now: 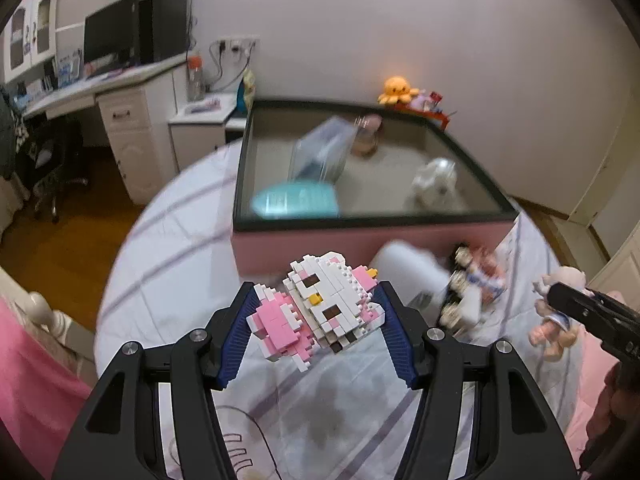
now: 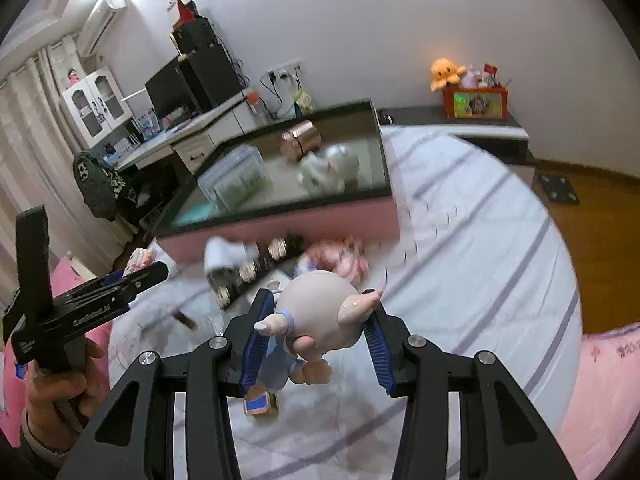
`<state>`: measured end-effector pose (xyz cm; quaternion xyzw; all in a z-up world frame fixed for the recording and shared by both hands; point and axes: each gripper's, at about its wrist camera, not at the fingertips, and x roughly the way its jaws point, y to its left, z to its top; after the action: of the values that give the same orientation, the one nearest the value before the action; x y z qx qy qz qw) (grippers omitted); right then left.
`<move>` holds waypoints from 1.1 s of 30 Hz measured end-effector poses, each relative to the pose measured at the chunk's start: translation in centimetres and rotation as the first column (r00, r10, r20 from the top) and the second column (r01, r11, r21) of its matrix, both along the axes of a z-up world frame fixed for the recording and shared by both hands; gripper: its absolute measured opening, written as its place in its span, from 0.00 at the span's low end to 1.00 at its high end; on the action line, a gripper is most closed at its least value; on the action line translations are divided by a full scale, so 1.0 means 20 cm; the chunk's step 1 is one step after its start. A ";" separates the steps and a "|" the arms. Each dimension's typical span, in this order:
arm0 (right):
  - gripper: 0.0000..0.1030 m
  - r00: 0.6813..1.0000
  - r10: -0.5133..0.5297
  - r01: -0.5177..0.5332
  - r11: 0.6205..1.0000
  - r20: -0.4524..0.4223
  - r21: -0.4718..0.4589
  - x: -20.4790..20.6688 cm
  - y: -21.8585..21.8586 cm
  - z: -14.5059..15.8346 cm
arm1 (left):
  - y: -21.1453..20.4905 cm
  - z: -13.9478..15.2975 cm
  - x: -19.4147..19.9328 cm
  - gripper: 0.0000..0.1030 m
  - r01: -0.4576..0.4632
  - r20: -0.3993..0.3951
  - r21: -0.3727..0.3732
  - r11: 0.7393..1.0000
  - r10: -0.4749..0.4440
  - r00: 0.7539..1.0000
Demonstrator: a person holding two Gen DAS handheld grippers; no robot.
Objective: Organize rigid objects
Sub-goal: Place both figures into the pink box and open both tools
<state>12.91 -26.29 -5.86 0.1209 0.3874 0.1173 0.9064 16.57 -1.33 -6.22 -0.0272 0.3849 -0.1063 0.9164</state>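
Observation:
My left gripper point(image 1: 316, 300) is shut on a pink and white brick-built cat figure point(image 1: 320, 308) and holds it above the bed. My right gripper point(image 2: 318, 320) is shut on a pale doll figurine point(image 2: 320, 320) with a large round head, also above the bed. The right gripper with the doll point(image 1: 554, 320) shows at the right of the left wrist view. The left gripper point(image 2: 132, 280) shows at the left of the right wrist view. A pink box with a dark rim point(image 1: 372, 216) lies ahead and holds a clear container point(image 1: 320, 152), a white figure point(image 1: 436, 180) and a copper-coloured item point(image 2: 300, 140).
Loose toys point(image 1: 476, 280) and a white object point(image 1: 412, 268) lie on the striped bedsheet point(image 1: 180, 260) in front of the box. A desk with a monitor point(image 1: 112, 36) stands at the back left. A red box with an orange plush point(image 2: 474, 100) sits on a shelf.

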 end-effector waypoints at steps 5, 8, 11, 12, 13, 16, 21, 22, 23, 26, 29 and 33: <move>0.45 0.996 0.020 -0.018 0.999 0.082 -0.029 0.15 0.00 0.17 | -0.04 0.17 0.07 0.59 0.023 0.079 -0.003 1.000 -0.023 0.997; 0.45 0.992 0.030 -0.024 0.999 0.124 -0.048 0.29 0.01 0.26 | -0.08 0.26 0.16 0.59 0.033 0.125 -0.007 0.999 -0.031 0.992; 0.45 0.988 0.039 -0.030 0.998 0.146 -0.063 0.43 0.03 0.32 | -0.13 0.32 0.30 0.59 0.040 0.147 -0.016 0.999 -0.037 0.988; 0.45 0.988 0.042 -0.032 0.997 0.151 -0.067 0.50 0.04 0.33 | -0.15 0.33 0.35 0.59 0.043 0.150 -0.019 0.999 -0.040 0.988; 0.45 0.988 0.044 -0.034 0.997 0.151 -0.068 0.55 0.04 0.34 | -0.17 0.34 0.38 0.59 0.045 0.150 -0.020 0.999 -0.042 0.988; 0.45 0.989 0.054 -0.043 0.996 0.140 -0.080 0.71 0.07 0.34 | -0.22 0.33 0.51 0.59 0.049 0.141 -0.019 0.999 -0.045 0.989; 0.46 0.995 0.050 -0.043 0.996 0.088 -0.081 0.92 0.11 0.23 | -0.30 0.27 0.66 0.60 0.054 0.104 -0.002 0.999 -0.053 0.993; 0.50 0.996 0.042 -0.035 0.996 0.084 -0.077 0.94 0.11 0.22 | -0.30 0.25 0.67 0.60 0.050 0.092 0.005 0.999 -0.050 0.994; 0.68 0.996 0.031 -0.025 0.997 0.084 -0.068 0.95 0.11 0.21 | -0.30 0.24 0.68 0.62 0.046 0.084 0.009 0.999 -0.047 0.995; 0.87 0.992 0.014 -0.009 0.999 0.125 -0.038 0.91 0.08 0.23 | -0.27 0.23 0.65 0.86 0.022 0.097 0.016 1.000 -0.023 0.995; 0.88 0.990 -0.009 0.017 0.998 0.140 -0.053 0.86 0.07 0.26 | -0.21 0.25 0.58 0.93 -0.002 0.128 0.013 1.000 0.000 0.992; 0.89 0.984 -0.027 0.035 0.998 0.178 -0.046 0.73 0.06 0.33 | -0.14 0.27 0.46 0.97 -0.027 0.147 -0.002 1.000 0.027 0.989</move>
<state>27.56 -25.17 0.80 0.0940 0.3061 0.1039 0.9416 25.74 -4.12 -0.75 -0.0243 0.3159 -0.0956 0.9437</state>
